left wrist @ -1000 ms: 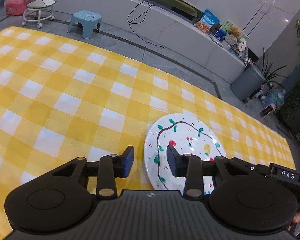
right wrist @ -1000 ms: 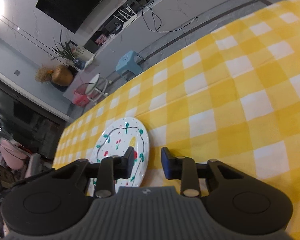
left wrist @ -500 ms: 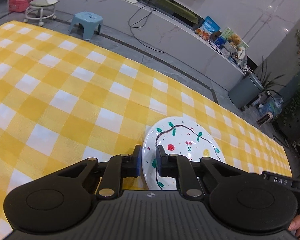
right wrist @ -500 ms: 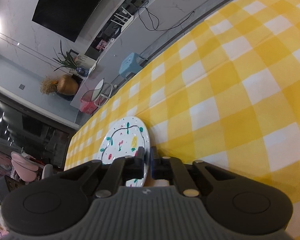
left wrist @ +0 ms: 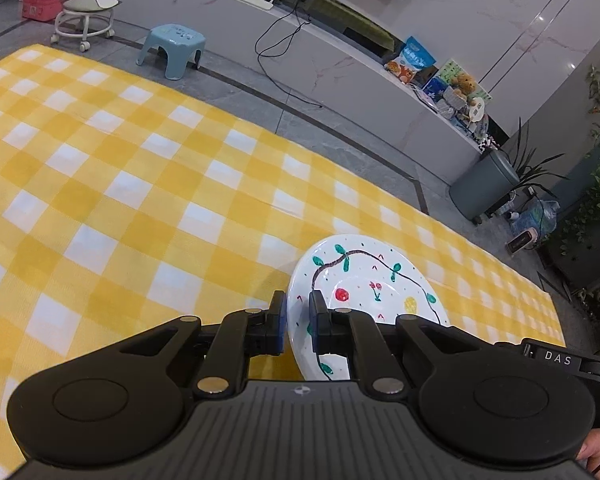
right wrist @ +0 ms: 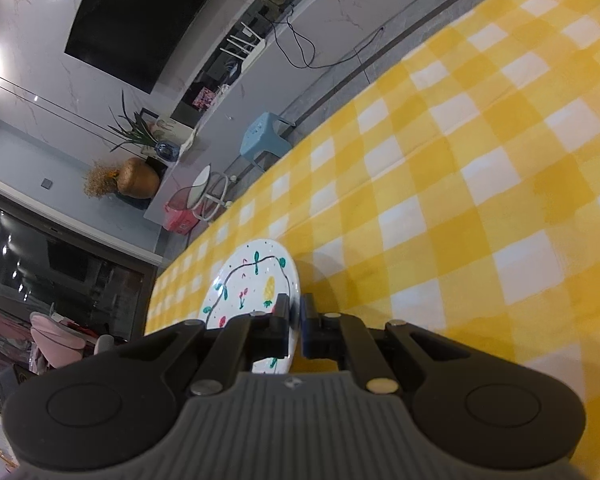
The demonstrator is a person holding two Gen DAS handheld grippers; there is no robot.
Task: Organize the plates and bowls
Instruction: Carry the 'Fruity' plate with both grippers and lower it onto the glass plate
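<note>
A white plate [left wrist: 364, 280] painted with a vine, cherries and a yellow fruit sits low over the yellow checked tablecloth [left wrist: 140, 208]. My left gripper [left wrist: 298, 312] is shut on the plate's left rim, one blue pad under it and one on top. In the right wrist view the same plate [right wrist: 252, 280] shows from the other side. There my right gripper [right wrist: 294, 316] is shut on the opposite rim. A shadow lies on the cloth beside the plate. I cannot tell whether the plate still touches the cloth.
The table's far edge [left wrist: 340, 152] drops to a grey floor. A blue stool [left wrist: 172, 50], a white rolling stool [left wrist: 86, 16] and a grey bin [left wrist: 486, 188] stand there. A hand [left wrist: 598, 450] shows at the lower right behind a black housing marked DAS [left wrist: 556, 358].
Both grippers went from open beside the plate to shut on its rims. Both views have shifted slightly, with the plate still between the fingers.
</note>
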